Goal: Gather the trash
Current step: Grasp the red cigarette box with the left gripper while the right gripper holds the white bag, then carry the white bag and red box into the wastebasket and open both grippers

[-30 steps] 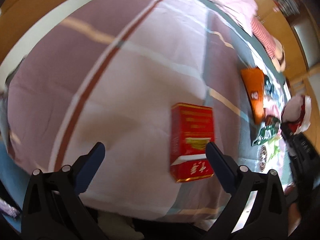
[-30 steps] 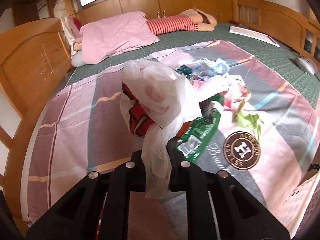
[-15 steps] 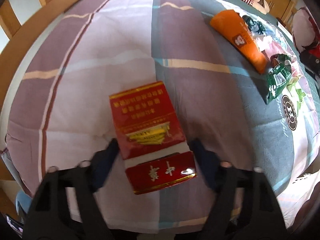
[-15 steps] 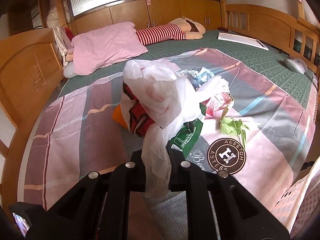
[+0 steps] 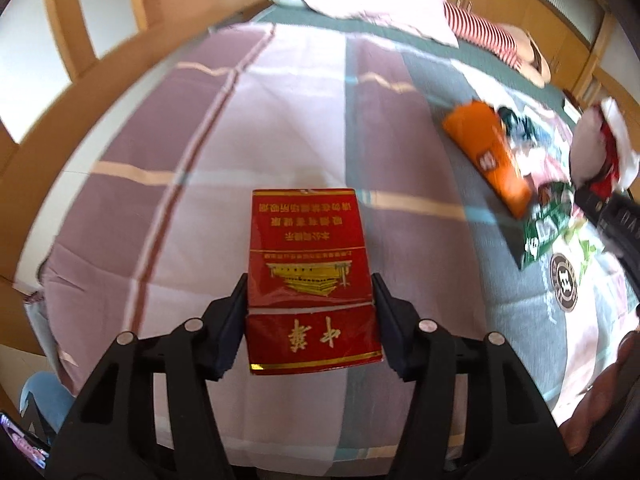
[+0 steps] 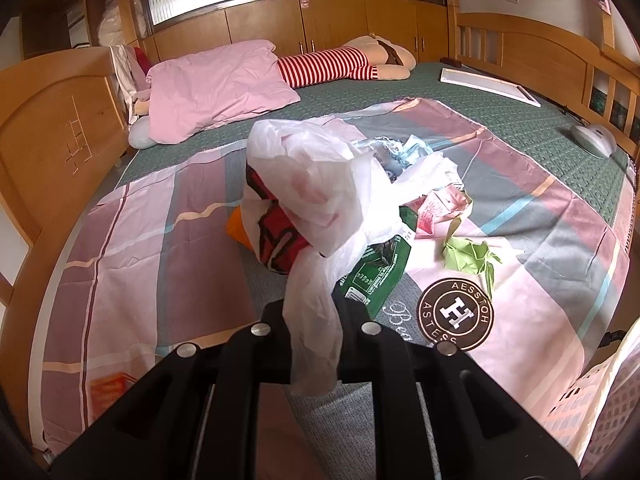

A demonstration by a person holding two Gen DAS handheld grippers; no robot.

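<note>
A red carton (image 5: 308,264) with gold print lies lengthwise between the fingers of my left gripper (image 5: 310,292). The jaws are closing, and both pads touch the carton's long sides just above the pink striped sheet (image 5: 192,208). My right gripper (image 6: 312,312) is shut on the neck of a white plastic bag (image 6: 320,184) that hangs open above the bed with red packaging inside. Loose trash lies around the bag: an orange packet (image 5: 492,160), a green packet (image 6: 376,272), crumpled green paper (image 6: 472,256) and pink paper (image 6: 440,208).
A pink pillow (image 6: 216,88) and a striped doll (image 6: 332,66) lie at the head of the bed. The wooden bed frame (image 6: 52,128) runs along the left, and a white board (image 6: 488,86) lies at the far right. A hand (image 5: 612,384) shows at the lower right in the left wrist view.
My left gripper turned and came over the red carton, and its jaws narrowed from wide open onto the carton's sides. The right gripper kept still with the bag.
</note>
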